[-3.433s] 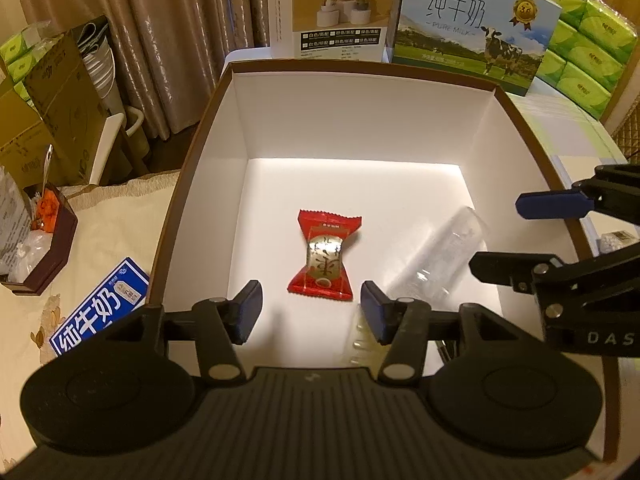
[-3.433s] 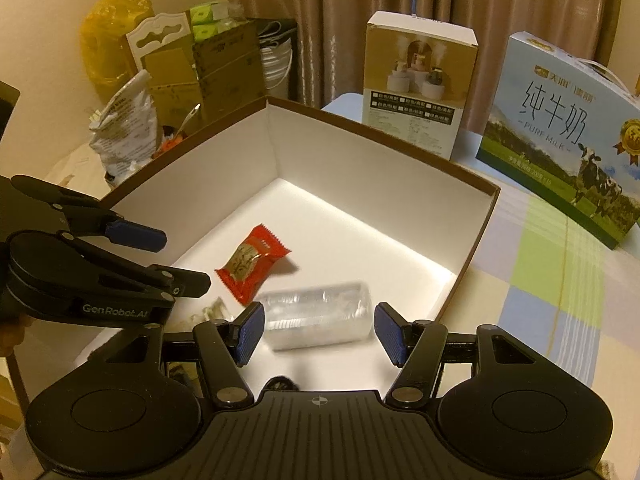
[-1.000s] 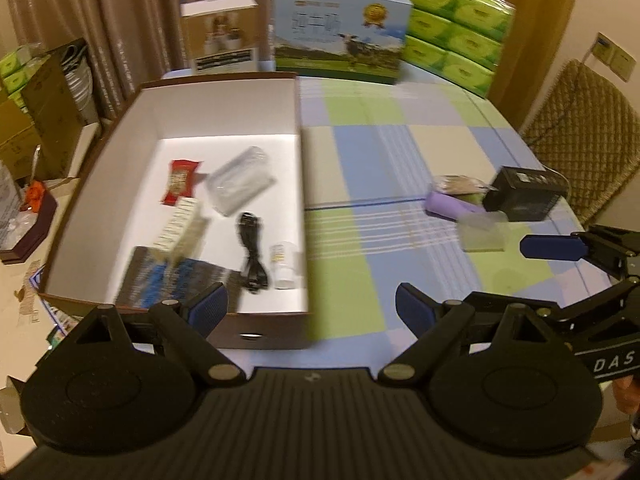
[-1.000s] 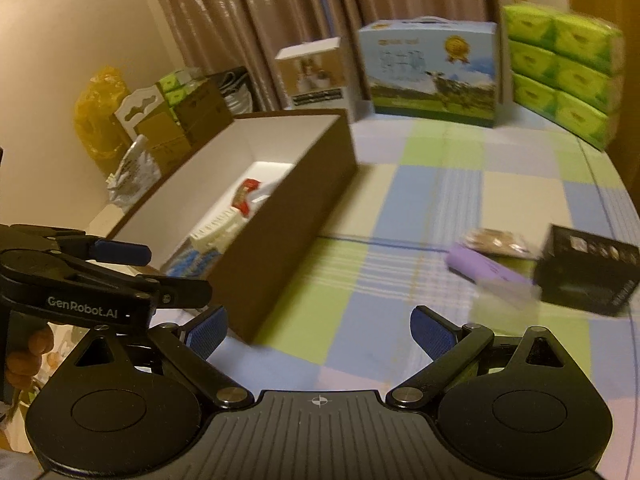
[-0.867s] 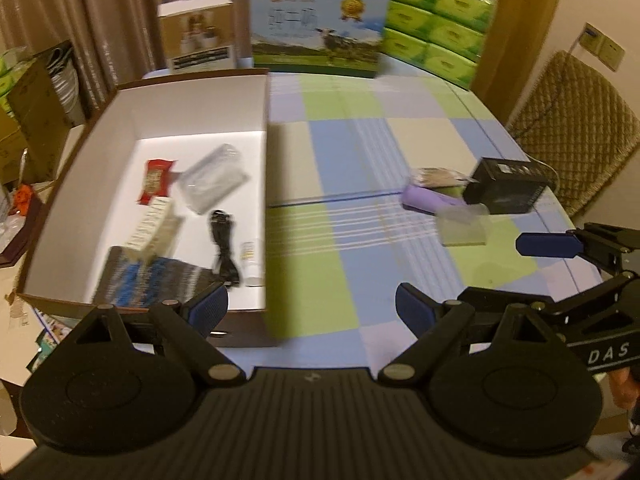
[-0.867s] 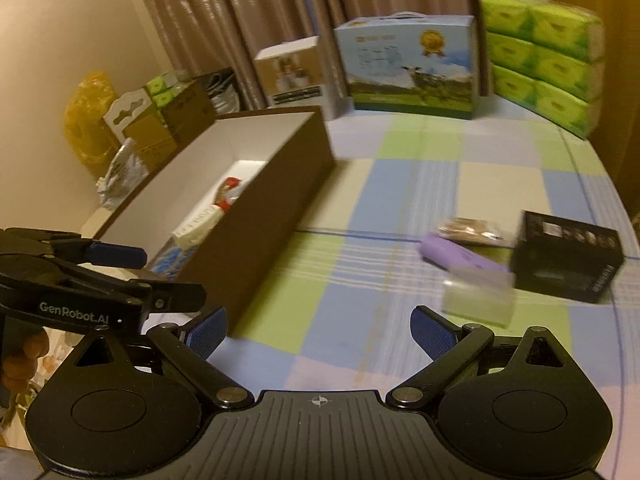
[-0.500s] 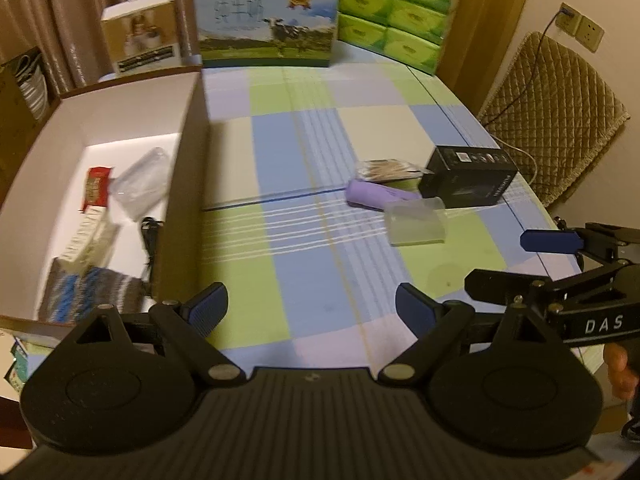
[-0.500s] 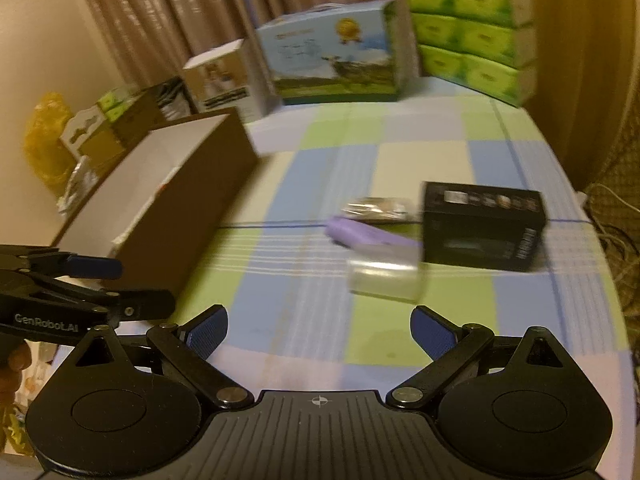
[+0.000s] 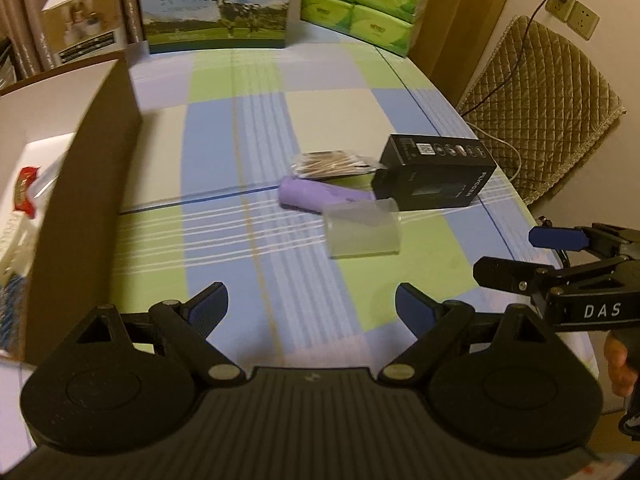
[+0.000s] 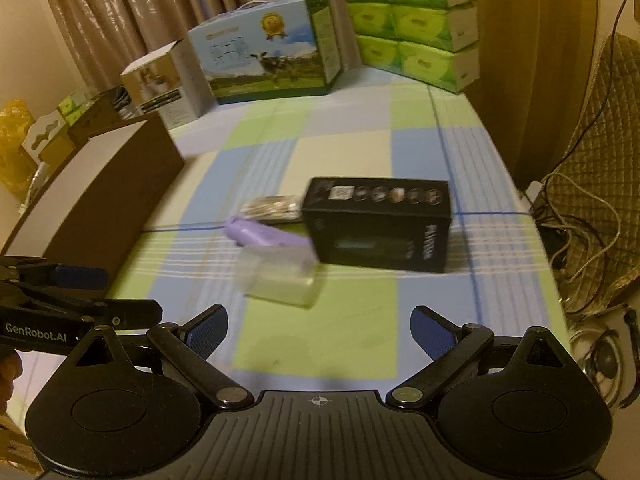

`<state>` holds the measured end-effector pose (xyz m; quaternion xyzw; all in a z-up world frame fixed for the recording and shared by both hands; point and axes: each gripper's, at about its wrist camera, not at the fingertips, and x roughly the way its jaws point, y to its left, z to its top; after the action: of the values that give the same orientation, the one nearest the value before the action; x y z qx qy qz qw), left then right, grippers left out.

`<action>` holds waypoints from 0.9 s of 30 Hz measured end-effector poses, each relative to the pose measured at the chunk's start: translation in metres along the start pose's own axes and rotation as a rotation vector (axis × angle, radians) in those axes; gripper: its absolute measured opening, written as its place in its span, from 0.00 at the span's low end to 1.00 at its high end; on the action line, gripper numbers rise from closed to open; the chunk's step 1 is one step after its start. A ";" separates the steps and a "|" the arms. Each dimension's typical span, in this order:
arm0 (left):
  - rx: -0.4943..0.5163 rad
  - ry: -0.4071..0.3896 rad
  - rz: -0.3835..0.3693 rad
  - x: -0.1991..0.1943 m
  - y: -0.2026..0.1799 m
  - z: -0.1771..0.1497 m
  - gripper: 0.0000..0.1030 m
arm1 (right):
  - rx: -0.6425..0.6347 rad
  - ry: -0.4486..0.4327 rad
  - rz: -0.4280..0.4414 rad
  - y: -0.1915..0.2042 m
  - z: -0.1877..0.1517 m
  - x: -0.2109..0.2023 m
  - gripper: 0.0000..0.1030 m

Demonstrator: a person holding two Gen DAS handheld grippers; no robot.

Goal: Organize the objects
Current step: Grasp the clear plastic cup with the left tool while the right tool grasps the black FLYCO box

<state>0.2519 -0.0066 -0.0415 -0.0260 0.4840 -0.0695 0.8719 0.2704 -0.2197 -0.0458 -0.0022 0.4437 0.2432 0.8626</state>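
Clear cup [image 9: 363, 233] mid-table, bare cloth [image 9: 224, 240] around

The left gripper [image 9: 312, 304], jaws wide apart and empty, hangs over the checked tablecloth [image 9: 240, 128] facing a clear cup [image 9: 363, 234], purple tube [image 9: 320, 197] and black box [image 9: 434, 178], brown box [image 9: 86, 184] at left.

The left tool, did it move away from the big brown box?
Yes. The left tool was over the brown box before; now the box sits at the left edge and the tool faces the clear cup on the table.
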 end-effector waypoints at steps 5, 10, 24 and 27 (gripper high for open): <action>0.007 -0.001 -0.005 0.027 -0.014 0.009 0.86 | -0.024 -0.012 -0.024 -0.024 0.012 0.008 0.93; -0.001 0.008 -0.016 0.056 -0.027 0.016 0.86 | -0.038 -0.014 -0.042 -0.044 0.023 0.017 0.93; -0.002 0.027 0.001 0.118 -0.043 0.032 0.86 | -0.122 -0.049 -0.008 -0.071 0.050 0.033 0.93; -0.004 0.022 0.004 0.121 -0.042 0.033 0.77 | -0.160 -0.065 0.026 -0.072 0.058 0.040 0.93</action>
<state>0.3394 -0.0663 -0.1210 -0.0261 0.4938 -0.0671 0.8666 0.3647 -0.2536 -0.0562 -0.0573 0.3946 0.2891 0.8703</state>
